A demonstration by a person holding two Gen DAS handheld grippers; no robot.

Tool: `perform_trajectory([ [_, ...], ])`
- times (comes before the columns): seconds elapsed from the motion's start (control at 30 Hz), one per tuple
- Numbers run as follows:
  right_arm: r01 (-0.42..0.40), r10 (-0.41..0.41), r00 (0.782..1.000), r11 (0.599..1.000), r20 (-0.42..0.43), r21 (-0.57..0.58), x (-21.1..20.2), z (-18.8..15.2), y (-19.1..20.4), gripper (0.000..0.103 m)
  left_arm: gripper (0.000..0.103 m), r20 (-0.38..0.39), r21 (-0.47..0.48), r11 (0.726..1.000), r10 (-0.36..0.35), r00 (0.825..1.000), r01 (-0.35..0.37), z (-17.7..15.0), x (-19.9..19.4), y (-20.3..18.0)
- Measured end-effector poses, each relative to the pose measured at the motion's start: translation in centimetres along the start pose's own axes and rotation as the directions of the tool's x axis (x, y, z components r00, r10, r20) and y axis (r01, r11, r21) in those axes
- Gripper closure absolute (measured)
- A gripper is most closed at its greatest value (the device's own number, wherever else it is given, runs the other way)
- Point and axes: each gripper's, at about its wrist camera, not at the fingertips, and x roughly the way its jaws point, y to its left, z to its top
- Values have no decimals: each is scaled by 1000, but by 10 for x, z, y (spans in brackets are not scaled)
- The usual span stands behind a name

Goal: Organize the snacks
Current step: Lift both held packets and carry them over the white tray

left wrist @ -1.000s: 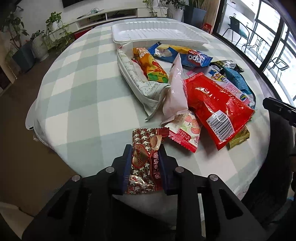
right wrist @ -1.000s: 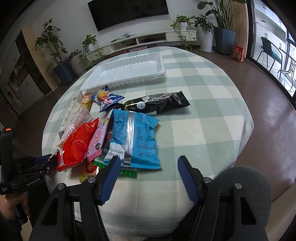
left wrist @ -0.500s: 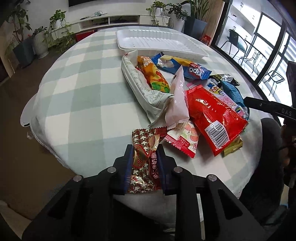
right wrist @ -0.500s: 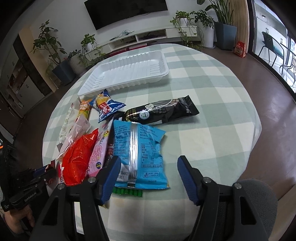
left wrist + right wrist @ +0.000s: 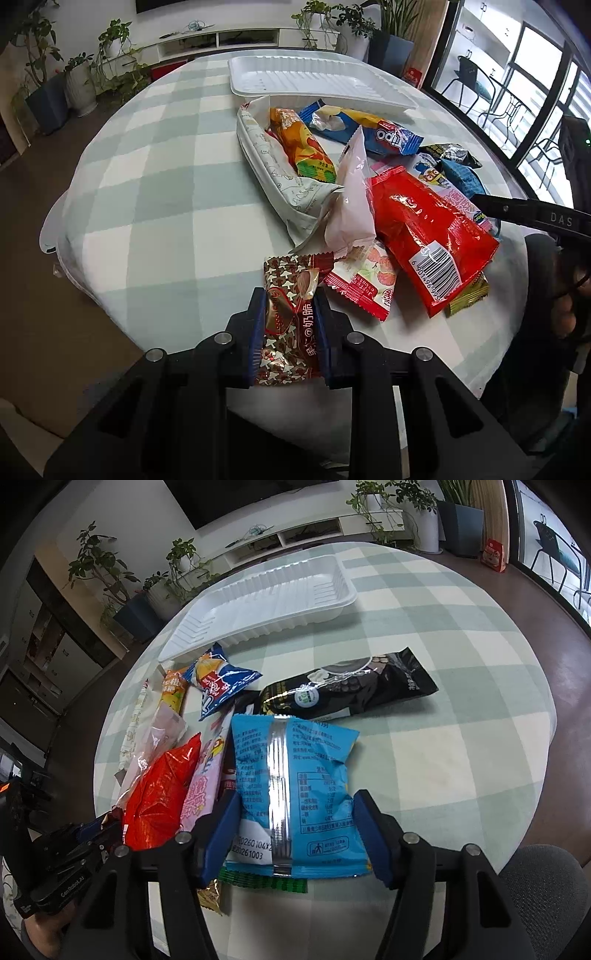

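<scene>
My left gripper [image 5: 289,314] is shut on a brown mushroom-patterned snack packet [image 5: 290,332] at the near table edge. It also shows at the lower left of the right wrist view as the left gripper [image 5: 92,829]. My right gripper [image 5: 297,823] straddles the near end of a light blue snack bag [image 5: 295,775]. Its jaws are closing, and the pads stand right at the bag's two sides without squeezing it. A white plastic tray [image 5: 314,79] [image 5: 266,602] lies empty at the far side of the table.
Several snacks lie piled between the grippers: a red bag [image 5: 424,229], a pale pink bag [image 5: 351,206], an orange packet [image 5: 303,147], a black packet [image 5: 351,688]. The checked round table [image 5: 166,184] drops off near me. A grey chair [image 5: 546,886] stands at the right.
The right gripper has moved forward and down over the blue bag, and its jaws have narrowed around it. The left gripper still holds the brown packet in the same place.
</scene>
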Motion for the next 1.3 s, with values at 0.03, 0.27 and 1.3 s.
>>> perform_trajectory([
  [0.03, -4, 4, 1000, 1000, 3, -1, -1, 0, 0, 46, 81, 1, 1, 1000, 0, 1000, 0, 0, 0, 0],
  [0.27, -15, 15, 1000, 1000, 23, -25, -7, 0, 0, 63, 81, 2, 11, 1000, 2, 1000, -2, -1, -1, -2],
  [1.3, -86, 85, 987, 996, 139, 1, -50, 0, 2, 86, 81, 39, 5, 999, -41, 998, 41, 2, -16, 0],
])
